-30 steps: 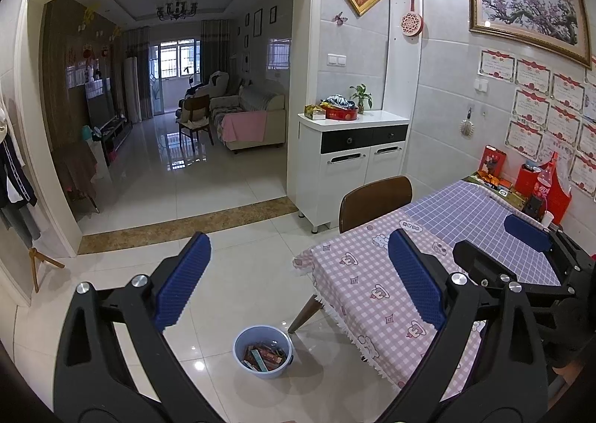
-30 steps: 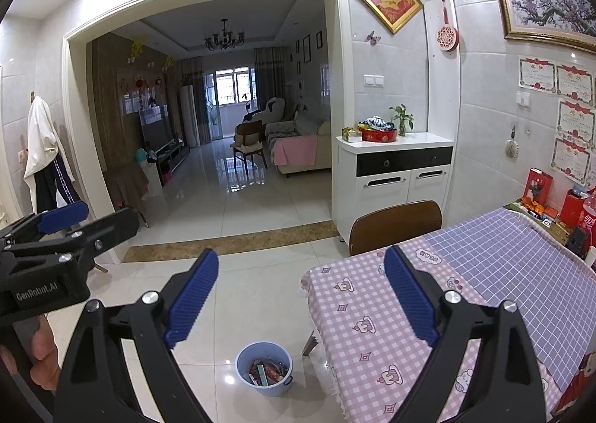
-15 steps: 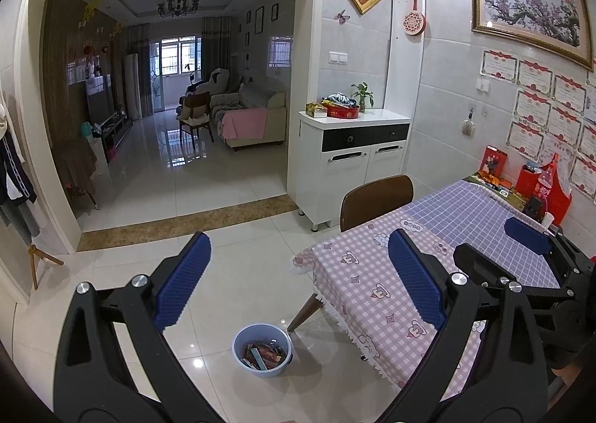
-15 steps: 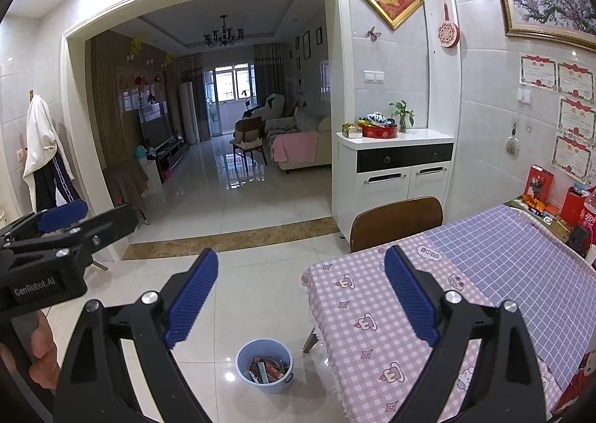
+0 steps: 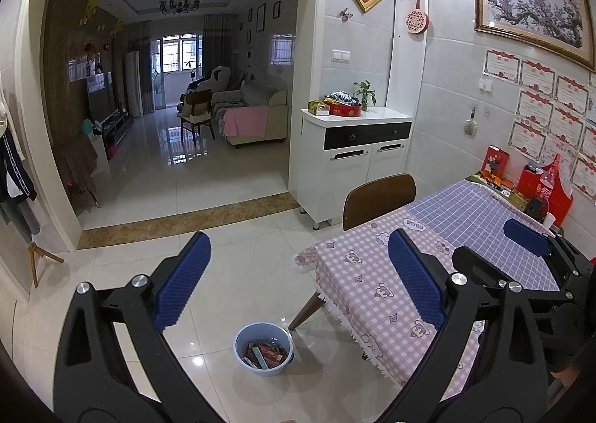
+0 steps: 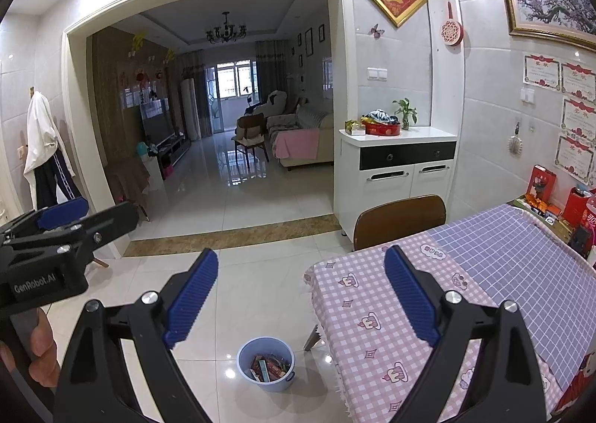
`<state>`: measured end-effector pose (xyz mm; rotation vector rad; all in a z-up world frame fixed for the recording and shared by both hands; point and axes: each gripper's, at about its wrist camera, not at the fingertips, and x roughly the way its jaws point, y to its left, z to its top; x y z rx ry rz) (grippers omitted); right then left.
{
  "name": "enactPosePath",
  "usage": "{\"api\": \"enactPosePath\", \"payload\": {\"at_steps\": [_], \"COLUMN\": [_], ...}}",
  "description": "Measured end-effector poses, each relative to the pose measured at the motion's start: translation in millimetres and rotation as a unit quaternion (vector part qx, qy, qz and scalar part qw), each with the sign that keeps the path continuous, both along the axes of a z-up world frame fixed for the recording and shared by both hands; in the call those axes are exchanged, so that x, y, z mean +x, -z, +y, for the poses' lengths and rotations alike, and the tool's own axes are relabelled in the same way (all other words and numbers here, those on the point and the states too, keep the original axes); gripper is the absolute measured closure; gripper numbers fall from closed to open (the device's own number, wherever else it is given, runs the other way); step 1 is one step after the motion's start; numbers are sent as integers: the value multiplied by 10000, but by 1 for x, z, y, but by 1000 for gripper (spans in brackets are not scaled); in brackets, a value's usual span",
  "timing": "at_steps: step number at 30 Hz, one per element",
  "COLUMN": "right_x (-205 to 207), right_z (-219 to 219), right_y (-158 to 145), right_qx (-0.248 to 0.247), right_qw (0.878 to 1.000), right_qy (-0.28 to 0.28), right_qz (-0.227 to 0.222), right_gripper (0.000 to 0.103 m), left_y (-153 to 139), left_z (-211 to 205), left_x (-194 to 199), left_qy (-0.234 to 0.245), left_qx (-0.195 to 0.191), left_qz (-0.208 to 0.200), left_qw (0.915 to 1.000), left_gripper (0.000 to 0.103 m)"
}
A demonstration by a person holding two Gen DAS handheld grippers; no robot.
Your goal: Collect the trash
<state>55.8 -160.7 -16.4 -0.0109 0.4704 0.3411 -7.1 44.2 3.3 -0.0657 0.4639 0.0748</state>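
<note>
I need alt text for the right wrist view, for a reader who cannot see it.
The open, empty right gripper points over a white tiled floor at a blue bin holding wrappers, beside a table with a pink checked cloth. The left gripper shows at the left edge; a living room lies beyond the doorway.

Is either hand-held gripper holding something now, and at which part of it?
Nothing is held. The left hand-held gripper and the right hand-held gripper are both open and empty, above the round blue plastic bucket of trash.
</note>
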Motion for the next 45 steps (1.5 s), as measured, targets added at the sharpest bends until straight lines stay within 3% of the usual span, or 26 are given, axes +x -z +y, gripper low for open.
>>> {"api": "enactPosePath", "payload": {"at_steps": [26, 45], "right_x": [7, 17], "right_z": [22, 46], "right_y": [7, 17], "right_qx": [-42, -30], "right_qw": [9999, 9997], "right_qy": [-18, 51], "right_qz": [108, 227], "right_gripper": [14, 14], "left_y": [12, 16], "left_z": [7, 37], "left_x": [1, 9], "left_qy": [-13, -87], "left_qx": [-14, -9], "left_qz": [115, 243], "left_qw": [9999, 9997], "left_gripper": [9, 9]}}
